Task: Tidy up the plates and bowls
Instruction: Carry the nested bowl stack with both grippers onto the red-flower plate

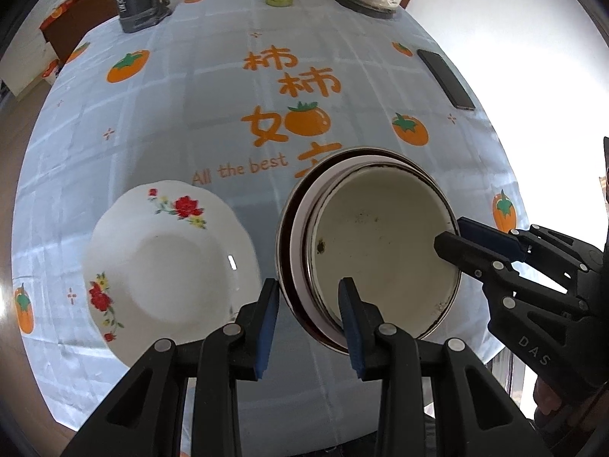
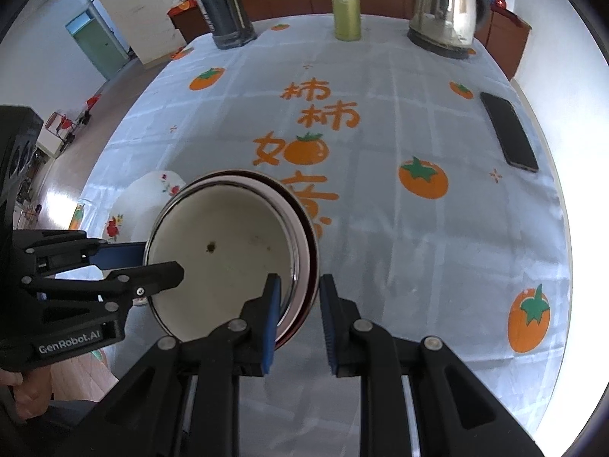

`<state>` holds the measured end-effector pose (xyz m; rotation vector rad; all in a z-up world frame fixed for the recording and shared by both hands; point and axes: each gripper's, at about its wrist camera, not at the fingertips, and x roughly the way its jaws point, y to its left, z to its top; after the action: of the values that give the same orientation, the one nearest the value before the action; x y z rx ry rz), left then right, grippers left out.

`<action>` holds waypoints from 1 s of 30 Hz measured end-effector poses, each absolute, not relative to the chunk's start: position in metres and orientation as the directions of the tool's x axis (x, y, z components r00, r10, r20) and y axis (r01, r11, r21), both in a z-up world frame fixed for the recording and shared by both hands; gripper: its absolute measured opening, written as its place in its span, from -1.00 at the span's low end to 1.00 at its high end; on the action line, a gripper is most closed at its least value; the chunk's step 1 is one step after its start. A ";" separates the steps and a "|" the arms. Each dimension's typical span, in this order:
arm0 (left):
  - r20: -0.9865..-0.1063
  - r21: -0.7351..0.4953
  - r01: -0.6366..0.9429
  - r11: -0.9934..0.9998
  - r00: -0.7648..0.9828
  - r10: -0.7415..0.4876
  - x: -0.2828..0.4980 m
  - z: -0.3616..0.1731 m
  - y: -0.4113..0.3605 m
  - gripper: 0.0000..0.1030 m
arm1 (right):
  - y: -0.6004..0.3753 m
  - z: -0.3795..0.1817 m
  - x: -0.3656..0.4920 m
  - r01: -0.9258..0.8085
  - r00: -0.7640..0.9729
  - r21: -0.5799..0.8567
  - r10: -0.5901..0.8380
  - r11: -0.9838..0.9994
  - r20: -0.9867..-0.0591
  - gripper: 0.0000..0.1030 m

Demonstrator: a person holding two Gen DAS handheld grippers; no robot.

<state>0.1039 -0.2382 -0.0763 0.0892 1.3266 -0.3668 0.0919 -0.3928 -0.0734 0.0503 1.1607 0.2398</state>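
The nested stack of round cream enamel bowls w/ dark rims (image 1: 380, 240) was held up off the tabletop (image 1: 190, 114), tilted, by both grippers at once. Left gripper (image 1: 310, 320) was clamped on the near-left rim, right gripper (image 2: 298, 320) on the opposite edge, prob bc a stack that wide would tip if pinched from one side only. The white scalloped floral plate (image 1: 167, 255) was left flat just beside it, likely where the stack was meant to go.
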 end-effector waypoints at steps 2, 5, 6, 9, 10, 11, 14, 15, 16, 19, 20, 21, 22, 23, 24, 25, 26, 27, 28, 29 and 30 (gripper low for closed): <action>-0.957 -0.144 0.304 0.942 0.198 -0.210 0.104 -0.074 -0.233 -0.33 | -0.387 -0.072 0.093 -0.171 0.375 0.163 0.217 0.972 -0.901 -0.60; -0.956 -0.144 0.292 0.946 0.206 -0.209 0.104 -0.071 -0.224 -0.33 | -0.378 -0.071 0.094 -0.185 0.371 0.161 0.220 0.969 -0.902 -0.60; -0.955 -0.144 0.289 0.947 0.209 -0.209 0.105 -0.070 -0.222 -0.33 | -0.375 -0.070 0.095 -0.189 0.371 0.160 0.221 0.969 -0.902 -0.60; -0.951 -0.144 0.280 0.949 0.225 -0.211 0.105 -0.065 -0.213 -0.33 | -0.368 -0.067 0.096 -0.200 0.372 0.156 0.222 0.967 -0.901 -0.60; -0.949 -0.146 0.276 0.950 0.231 -0.213 0.105 -0.063 -0.210 -0.33 | -0.365 -0.065 0.096 -0.204 0.373 0.155 0.223 0.967 -0.901 -0.60; -0.949 -0.148 0.272 0.951 0.233 -0.214 0.105 -0.062 -0.206 -0.33 | -0.363 -0.064 0.097 -0.208 0.374 0.154 0.224 0.966 -0.900 -0.60; -0.946 -0.150 0.259 0.954 0.242 -0.215 0.105 -0.059 -0.196 -0.33 | -0.354 -0.062 0.098 -0.222 0.376 0.150 0.227 0.963 -0.898 -0.60; -0.946 -0.151 0.254 0.955 0.243 -0.214 0.105 -0.059 -0.194 -0.33 | -0.351 -0.061 0.099 -0.227 0.376 0.149 0.228 0.963 -0.898 -0.60; -0.946 -0.151 0.247 0.957 0.245 -0.213 0.105 -0.058 -0.189 -0.33 | -0.348 -0.061 0.099 -0.232 0.376 0.148 0.229 0.961 -0.898 -0.60; -0.946 -0.152 0.233 0.961 0.248 -0.210 0.105 -0.058 -0.181 -0.33 | -0.339 -0.061 0.100 -0.247 0.373 0.148 0.235 0.958 -0.898 -0.60; -0.946 -0.151 0.228 0.962 0.249 -0.208 0.105 -0.058 -0.178 -0.33 | -0.336 -0.061 0.101 -0.252 0.372 0.148 0.237 0.956 -0.898 -0.60; -0.946 -0.151 0.223 0.963 0.251 -0.207 0.105 -0.057 -0.175 -0.33 | -0.333 -0.061 0.101 -0.257 0.371 0.149 0.239 0.955 -0.897 -0.60; -0.946 -0.152 0.216 0.964 0.251 -0.205 0.105 -0.057 -0.171 -0.33 | -0.329 -0.061 0.102 -0.263 0.369 0.150 0.243 0.953 -0.897 -0.60; -0.946 -0.151 0.211 0.966 0.253 -0.203 0.105 -0.056 -0.168 -0.33 | -0.326 -0.061 0.102 -0.268 0.368 0.151 0.246 0.952 -0.897 -0.60; -0.946 -0.150 0.207 0.967 0.255 -0.201 0.105 -0.056 -0.166 -0.33 | -0.324 -0.061 0.103 -0.272 0.367 0.150 0.247 0.950 -0.897 -0.60; -0.946 -0.149 0.201 0.968 0.257 -0.199 0.105 -0.055 -0.162 -0.33 | -0.320 -0.061 0.104 -0.278 0.367 0.150 0.249 0.949 -0.896 -0.60; -0.946 -0.148 0.197 0.969 0.259 -0.197 0.105 -0.055 -0.160 -0.33 | -0.317 -0.061 0.104 -0.283 0.367 0.149 0.251 0.947 -0.896 -0.60; -0.946 -0.147 0.193 0.970 0.260 -0.195 0.105 -0.055 -0.157 -0.33 | -0.315 -0.060 0.105 -0.289 0.366 0.150 0.253 0.946 -0.895 -0.60; -0.946 -0.146 0.188 0.971 0.262 -0.193 0.104 -0.054 -0.155 -0.33 | -0.312 -0.060 0.105 -0.294 0.365 0.150 0.256 0.944 -0.895 -0.60; -0.946 -0.145 0.184 0.972 0.263 -0.190 0.104 -0.054 -0.153 -0.33 | -0.309 -0.060 0.106 -0.298 0.365 0.150 0.258 0.943 -0.895 -0.60; -0.946 -0.144 0.179 0.973 0.264 -0.189 0.104 -0.054 -0.150 -0.33 | -0.307 -0.060 0.107 -0.303 0.364 0.150 0.260 0.941 -0.894 -0.60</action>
<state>0.1040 -0.1502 -0.0540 -0.0087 1.2795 -0.2486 0.1066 -0.3065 -0.0598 -0.0422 1.1424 0.3621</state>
